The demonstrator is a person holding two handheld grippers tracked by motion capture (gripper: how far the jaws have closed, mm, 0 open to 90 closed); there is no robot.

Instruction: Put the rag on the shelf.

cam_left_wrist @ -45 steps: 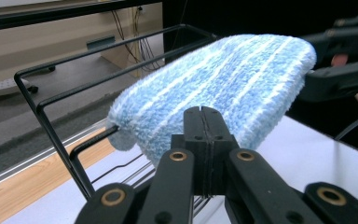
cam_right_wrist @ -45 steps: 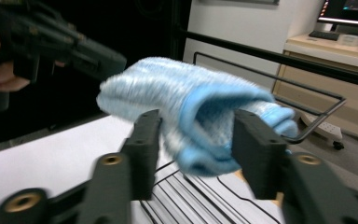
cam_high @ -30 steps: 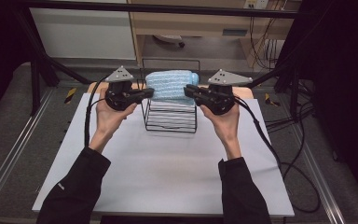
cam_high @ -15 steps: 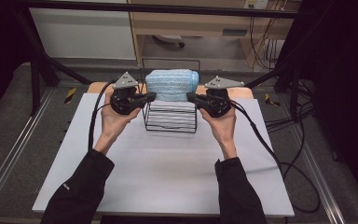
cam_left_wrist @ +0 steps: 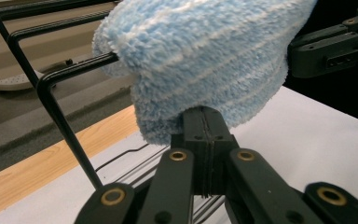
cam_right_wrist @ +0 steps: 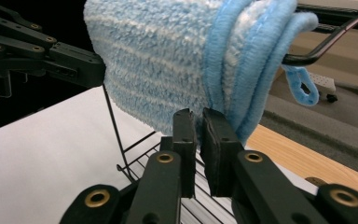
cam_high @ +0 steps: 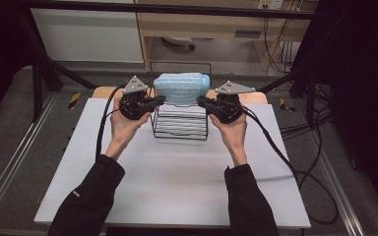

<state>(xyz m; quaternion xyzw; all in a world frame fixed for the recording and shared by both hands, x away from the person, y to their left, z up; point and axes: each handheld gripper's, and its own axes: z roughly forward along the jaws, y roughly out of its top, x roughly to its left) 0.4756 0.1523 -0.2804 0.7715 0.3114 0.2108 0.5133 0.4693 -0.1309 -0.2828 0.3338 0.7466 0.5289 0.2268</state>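
The fingers (cam_left_wrist: 204,140) of the left gripper (cam_left_wrist: 204,122) are pressed flat together, with the lower hem of the folded blue towel (cam_left_wrist: 200,60) pinched at their tips, as far as the left gripper view lets it be judged. The fingers (cam_right_wrist: 214,140) of the right gripper (cam_right_wrist: 196,116) stand almost together, a thin slit left between them; their tips meet the towel's underside beside its layered, piped edges, and a thin fold may be caught there, though this cannot be told for certain.

The towel is held stretched between the two grippers, draped over the top bars of the black wire rack (cam_high: 179,125), with a small hanging loop (cam_right_wrist: 303,86) dangling at one corner. A grip at each end seems chosen so that the thick fold stays flat and level while it is settled on the rack's bars rather than slumping to one side.

In the high view the left gripper (cam_high: 163,100) and right gripper (cam_high: 199,101) are pointed inward at each other from either side of the rack, roughly level. Both forearms are stretched forward over the white table (cam_high: 177,182), wrists bent inward, sleeves near its front edge.
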